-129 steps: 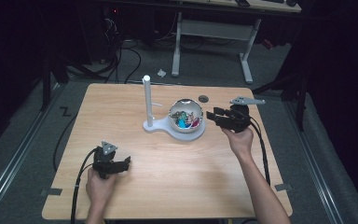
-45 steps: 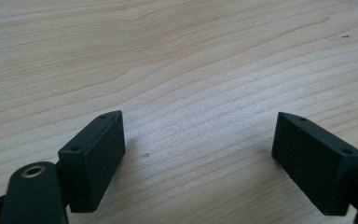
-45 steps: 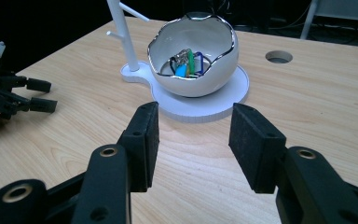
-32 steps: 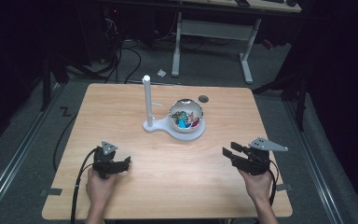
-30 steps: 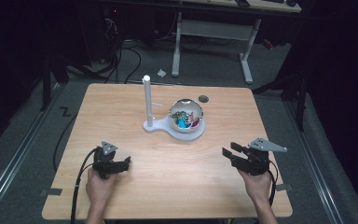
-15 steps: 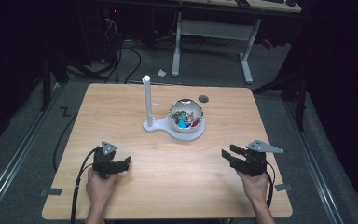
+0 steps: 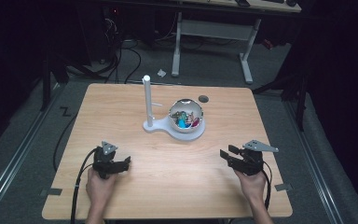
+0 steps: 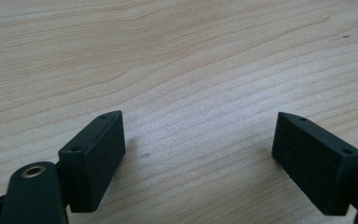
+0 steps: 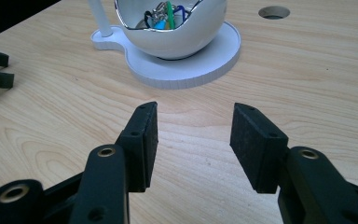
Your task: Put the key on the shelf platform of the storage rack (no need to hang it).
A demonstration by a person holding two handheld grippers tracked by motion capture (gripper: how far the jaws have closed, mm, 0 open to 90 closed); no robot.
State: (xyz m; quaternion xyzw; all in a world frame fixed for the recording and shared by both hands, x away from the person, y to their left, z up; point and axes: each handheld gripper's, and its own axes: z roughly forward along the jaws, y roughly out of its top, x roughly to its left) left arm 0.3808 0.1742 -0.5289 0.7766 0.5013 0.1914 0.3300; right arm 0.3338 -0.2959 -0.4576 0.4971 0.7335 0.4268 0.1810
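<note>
Right gripper view: showing coloured clips in the bowl [image 9: 172, 28], unclear from above.
Right gripper [image 7: 235, 157]: jaws standing spread, nothing between; hand resting low, near table [image 7: 177, 186] edge.
Left gripper [image 8: 198, 154]: jaws gaping wide over bare wood.
Bowl: sitting mid-table on white stand [image 7: 168, 128]; post [image 7: 146, 95] rising upright; opening facing the person.

Light wooden table [image 7: 135, 196], square top with visible grain. A round cable hole [image 7: 203, 98] sits near the far edge. At centre-back lies a flat white plastic base plate [image 7: 156, 127] bearing a white upright post [image 7: 146, 98] and a glossy white bowl [image 7: 186, 122] of small colourful items.
</note>
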